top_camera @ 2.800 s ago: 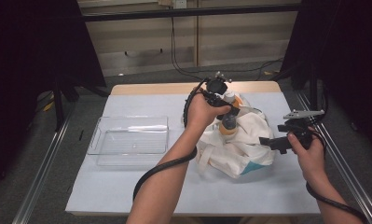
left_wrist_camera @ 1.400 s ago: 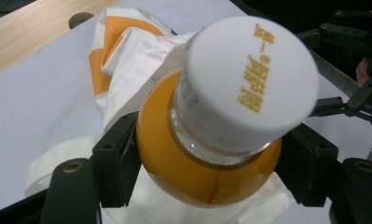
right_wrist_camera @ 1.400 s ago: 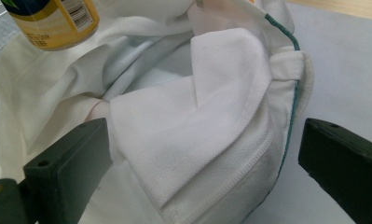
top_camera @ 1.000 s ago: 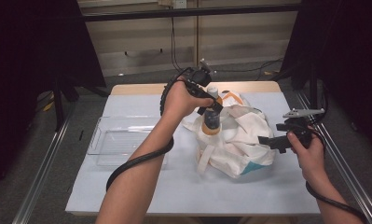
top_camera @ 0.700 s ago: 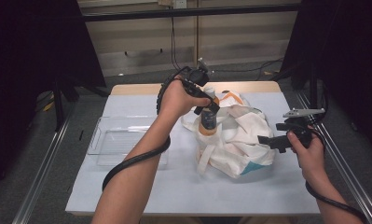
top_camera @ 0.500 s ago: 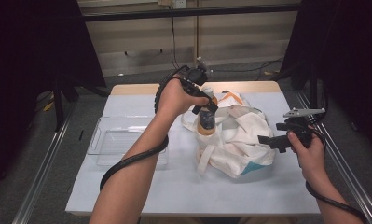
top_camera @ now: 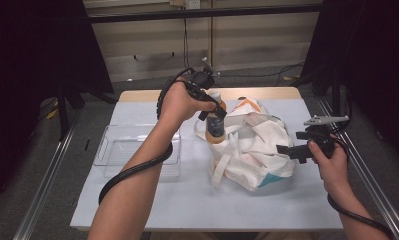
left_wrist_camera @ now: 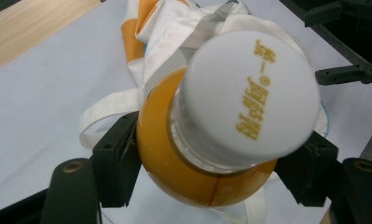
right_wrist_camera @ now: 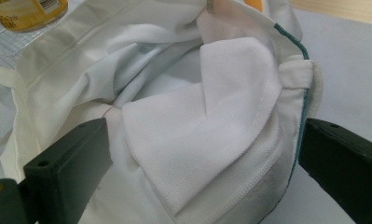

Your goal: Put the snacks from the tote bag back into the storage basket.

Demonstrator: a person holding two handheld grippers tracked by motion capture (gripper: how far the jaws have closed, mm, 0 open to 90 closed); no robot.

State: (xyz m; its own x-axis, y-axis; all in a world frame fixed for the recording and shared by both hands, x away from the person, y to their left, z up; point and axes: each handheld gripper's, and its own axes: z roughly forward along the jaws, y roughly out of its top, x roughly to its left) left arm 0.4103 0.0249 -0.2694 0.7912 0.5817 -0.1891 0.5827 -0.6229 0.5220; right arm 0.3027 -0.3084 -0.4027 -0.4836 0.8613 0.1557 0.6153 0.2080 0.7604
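Two grippers worked a bottle and a cloth bag on the white table (top_camera: 137,200).

Clamped by the left gripper (top_camera: 213,111) at its shoulder, jaws fairly wide on either side, the orange bottle (top_camera: 216,125) hung above the bag's left edge, near the clear tray (top_camera: 137,150). Jaws of the right gripper (top_camera: 287,150) stood apart around a fold of the white bag (top_camera: 252,150); whether they pinched it could not be told.

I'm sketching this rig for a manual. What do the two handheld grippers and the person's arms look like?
Both are black. The left gripper trails a thick ribbed black cable along a bare, sleeveless forearm. The right gripper carries a grey three-cornered plate on top, with its cable trailing past the wrist. The fingers are blocky black pads.
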